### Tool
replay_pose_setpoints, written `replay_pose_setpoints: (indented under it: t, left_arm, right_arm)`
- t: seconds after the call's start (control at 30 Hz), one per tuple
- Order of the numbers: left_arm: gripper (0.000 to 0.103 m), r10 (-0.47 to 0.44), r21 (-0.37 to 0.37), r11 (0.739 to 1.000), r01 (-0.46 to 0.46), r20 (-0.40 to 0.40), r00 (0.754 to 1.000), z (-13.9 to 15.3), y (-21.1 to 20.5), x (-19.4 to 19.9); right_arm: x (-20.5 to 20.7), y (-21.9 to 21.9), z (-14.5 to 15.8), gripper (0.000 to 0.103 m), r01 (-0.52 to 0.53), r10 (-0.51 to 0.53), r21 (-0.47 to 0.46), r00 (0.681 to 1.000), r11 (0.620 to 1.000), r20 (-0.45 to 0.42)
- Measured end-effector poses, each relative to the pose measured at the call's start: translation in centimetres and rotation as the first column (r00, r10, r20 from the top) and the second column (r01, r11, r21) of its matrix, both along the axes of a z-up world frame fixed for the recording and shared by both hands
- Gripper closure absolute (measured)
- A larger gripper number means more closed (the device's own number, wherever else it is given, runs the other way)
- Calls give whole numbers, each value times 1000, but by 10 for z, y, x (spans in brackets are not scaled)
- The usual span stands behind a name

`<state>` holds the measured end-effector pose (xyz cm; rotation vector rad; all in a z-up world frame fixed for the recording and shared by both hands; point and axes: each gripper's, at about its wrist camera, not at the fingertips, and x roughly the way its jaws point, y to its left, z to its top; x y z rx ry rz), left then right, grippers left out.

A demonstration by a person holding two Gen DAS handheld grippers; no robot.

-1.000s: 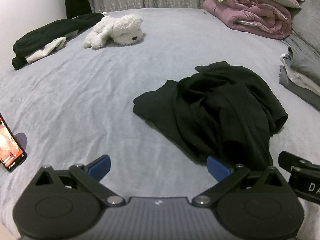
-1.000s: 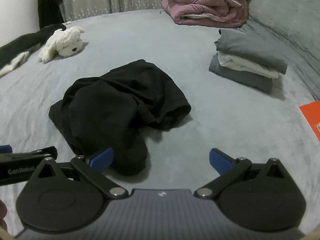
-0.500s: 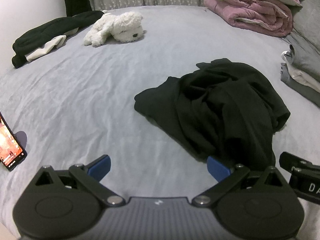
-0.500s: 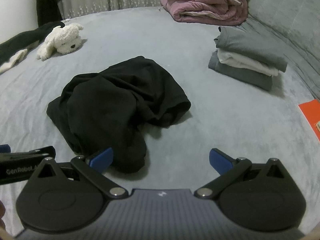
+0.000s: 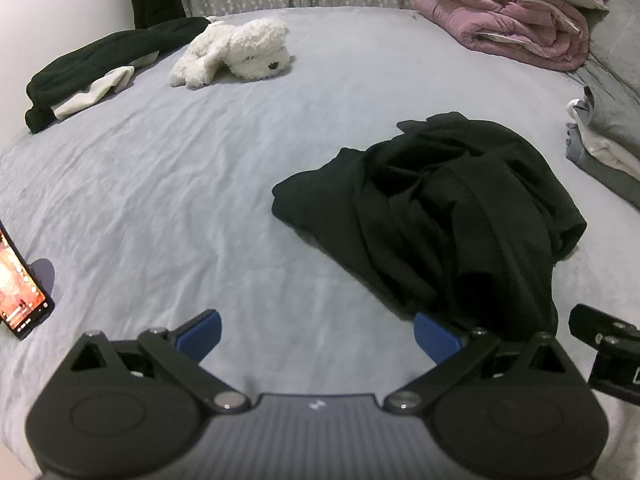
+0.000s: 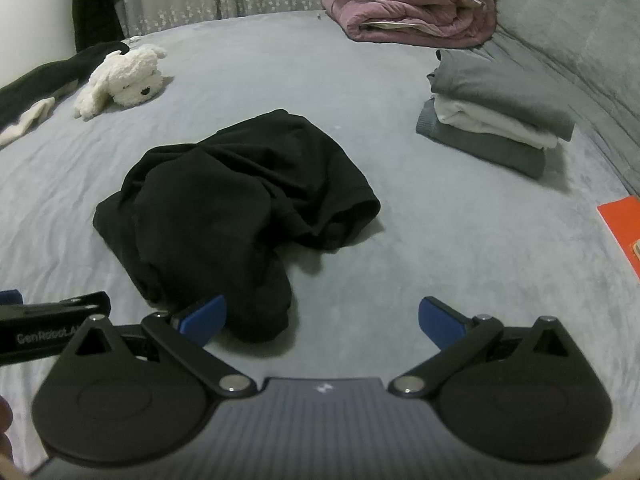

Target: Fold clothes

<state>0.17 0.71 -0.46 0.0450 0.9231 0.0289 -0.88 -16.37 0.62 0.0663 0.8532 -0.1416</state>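
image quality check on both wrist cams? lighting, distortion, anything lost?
Left wrist: dim, heavy fisheye bowing the bed; black garment folds barely readable; phone screen glows bright. Right wrist: same dimness and bowing, soft shadow beside the folded stack, corners vignetted.

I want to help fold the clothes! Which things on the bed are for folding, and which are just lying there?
For the folding job:
- crumpled black garment
- stack of folded clothes
- left gripper, open
- right gripper, open

Just lying about:
- white plush dog
- pink quilt
- phone
- orange item
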Motion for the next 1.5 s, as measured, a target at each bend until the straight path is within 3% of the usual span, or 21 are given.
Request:
replay_pose_setpoints:
  t: [1.5]
  left_arm:
    - [0,7,16,1000,-6,-21,1000,-6,-1,2]
  right_arm:
    - [1,-2,-4,0,-2,3,14,1000,1000,-28]
